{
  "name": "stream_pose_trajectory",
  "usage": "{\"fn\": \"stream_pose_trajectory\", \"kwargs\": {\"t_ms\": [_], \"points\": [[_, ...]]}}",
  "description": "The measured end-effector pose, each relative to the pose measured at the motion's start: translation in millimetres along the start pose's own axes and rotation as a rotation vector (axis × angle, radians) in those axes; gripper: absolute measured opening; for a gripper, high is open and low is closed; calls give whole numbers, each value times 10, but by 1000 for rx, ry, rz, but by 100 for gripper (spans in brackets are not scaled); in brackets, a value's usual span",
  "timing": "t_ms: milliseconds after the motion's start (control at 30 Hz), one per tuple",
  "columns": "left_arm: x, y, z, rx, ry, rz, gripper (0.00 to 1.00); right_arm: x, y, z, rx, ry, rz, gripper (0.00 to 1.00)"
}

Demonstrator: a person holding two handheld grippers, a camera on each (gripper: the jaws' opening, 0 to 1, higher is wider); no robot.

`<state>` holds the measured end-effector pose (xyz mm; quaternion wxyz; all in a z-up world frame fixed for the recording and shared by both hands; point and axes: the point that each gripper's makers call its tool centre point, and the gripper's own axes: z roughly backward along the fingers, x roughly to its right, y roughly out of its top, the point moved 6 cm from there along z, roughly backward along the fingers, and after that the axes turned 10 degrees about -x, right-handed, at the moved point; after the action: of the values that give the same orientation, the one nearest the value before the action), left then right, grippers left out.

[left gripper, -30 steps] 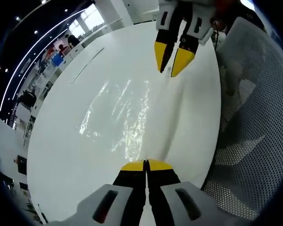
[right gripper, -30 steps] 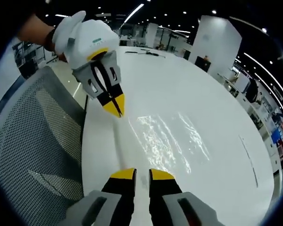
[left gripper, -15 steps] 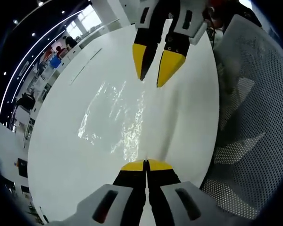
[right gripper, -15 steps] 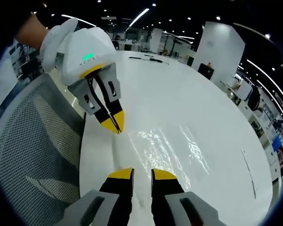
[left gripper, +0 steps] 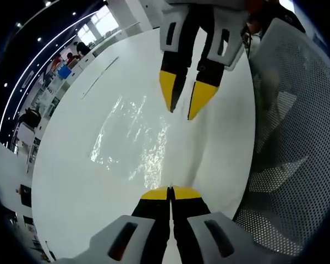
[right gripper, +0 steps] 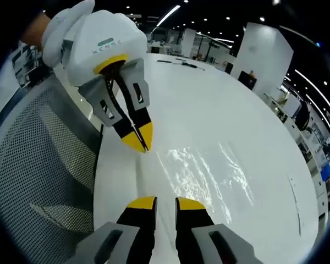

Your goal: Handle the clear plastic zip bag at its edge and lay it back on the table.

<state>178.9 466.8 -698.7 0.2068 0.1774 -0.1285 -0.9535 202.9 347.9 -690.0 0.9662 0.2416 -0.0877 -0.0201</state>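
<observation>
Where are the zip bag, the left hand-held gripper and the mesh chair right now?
clear plastic zip bag [left gripper: 135,137], left gripper view, on its glinting wrinkled middle.
left hand-held gripper [right gripper: 139,142], right gripper view, at its closed yellow fingertips.
mesh chair [right gripper: 38,181], right gripper view, on its perforated backrest.

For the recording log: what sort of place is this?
Likely a large open-plan office or lab: a long white table, a mesh office chair, ceiling strip lights and more desks behind.
</observation>
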Motion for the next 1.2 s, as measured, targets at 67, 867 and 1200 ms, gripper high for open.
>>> {"fn": "stream_pose_trajectory", "kwargs": {"t_ms": [67, 867, 1200], "points": [[1, -1, -1, 1, -1, -5, 0, 24, -15, -42, -8, -1, 5, 9], [76, -47, -20, -14, -18, -74, 0, 49, -80, -131, -24, 3, -57, 4], [64, 31, 8, 21, 6, -98, 0, 10, -98, -146, -48, -8, -42, 0]]}}
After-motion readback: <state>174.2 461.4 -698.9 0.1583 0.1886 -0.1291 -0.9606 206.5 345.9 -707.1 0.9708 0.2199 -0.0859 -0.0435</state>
